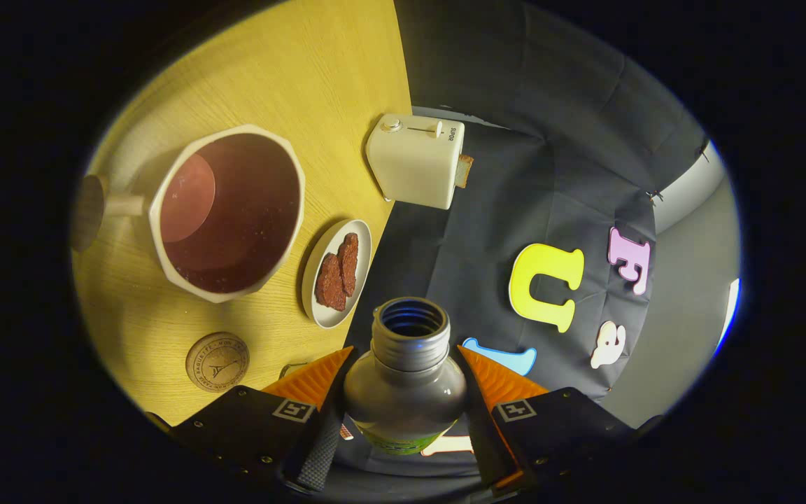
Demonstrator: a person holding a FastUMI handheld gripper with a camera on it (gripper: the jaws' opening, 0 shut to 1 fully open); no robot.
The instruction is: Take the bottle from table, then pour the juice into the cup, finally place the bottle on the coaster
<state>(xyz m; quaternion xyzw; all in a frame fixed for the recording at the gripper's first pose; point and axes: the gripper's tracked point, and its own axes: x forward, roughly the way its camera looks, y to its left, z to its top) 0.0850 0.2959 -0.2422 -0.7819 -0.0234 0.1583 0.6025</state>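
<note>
My gripper (405, 374) is shut on the bottle (406, 381), both fingers pressing its shoulder. The bottle is grey with an open threaded neck, no cap, and it is tipped sideways since the table appears rotated. Beyond the left finger stands the white cup (229, 213) with a handle, its dark red inside holding juice near the bottom. The round wooden coaster (217, 361) lies flat on the wooden table (291, 84), just ahead of the left finger and nearer than the cup.
A small white plate (337, 273) with two dark red-brown slices sits beside the cup near the table edge. A cream toaster (415, 161) with a bread slice stands farther along that edge. The black cloth wall lies past the edge.
</note>
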